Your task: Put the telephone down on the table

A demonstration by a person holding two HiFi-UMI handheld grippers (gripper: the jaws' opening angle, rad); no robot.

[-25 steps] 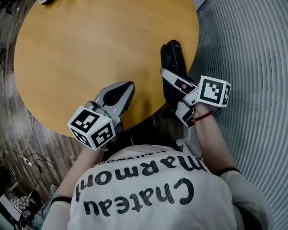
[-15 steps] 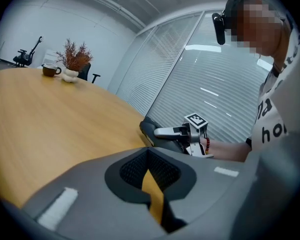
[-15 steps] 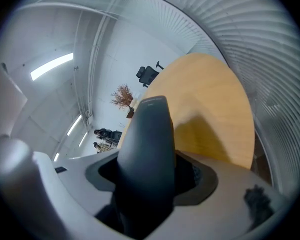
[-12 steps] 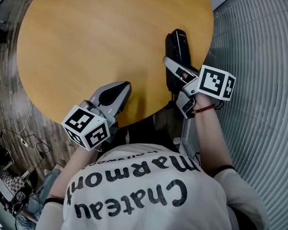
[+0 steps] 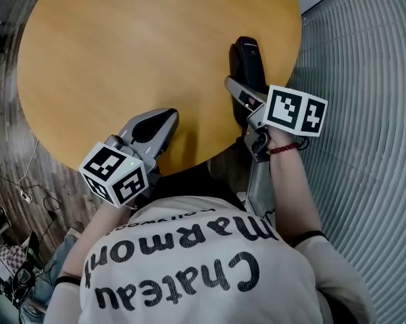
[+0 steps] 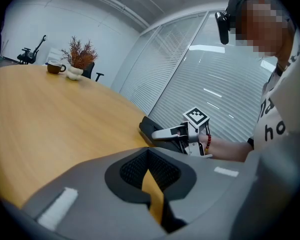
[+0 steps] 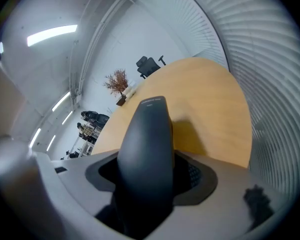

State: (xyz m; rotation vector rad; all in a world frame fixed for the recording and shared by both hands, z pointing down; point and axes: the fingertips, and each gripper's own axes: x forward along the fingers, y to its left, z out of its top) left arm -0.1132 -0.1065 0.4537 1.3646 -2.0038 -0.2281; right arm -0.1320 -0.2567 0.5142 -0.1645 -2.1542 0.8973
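Note:
A black telephone handset [image 5: 246, 61] is gripped by my right gripper [image 5: 242, 98], which is shut on it over the right side of the round wooden table [image 5: 121, 46]. In the right gripper view the telephone [image 7: 147, 139] juts forward between the jaws, its shadow on the tabletop close beneath. I cannot tell whether it touches the wood. My left gripper [image 5: 163, 119] rests near the table's front edge, shut and holding nothing. The left gripper view shows the telephone [image 6: 150, 128] to its right.
A brown cup [image 6: 54, 67] and a dried plant in a white pot [image 6: 79, 59] stand at the table's far side. A ribbed grey floor [image 5: 365, 79] lies right of the table, and cables [image 5: 27, 187] lie on the wood floor at left. Office chairs [image 7: 149, 64] stand beyond.
My right gripper has carried the telephone a little farther in over the tabletop. The left gripper stays near the front edge.

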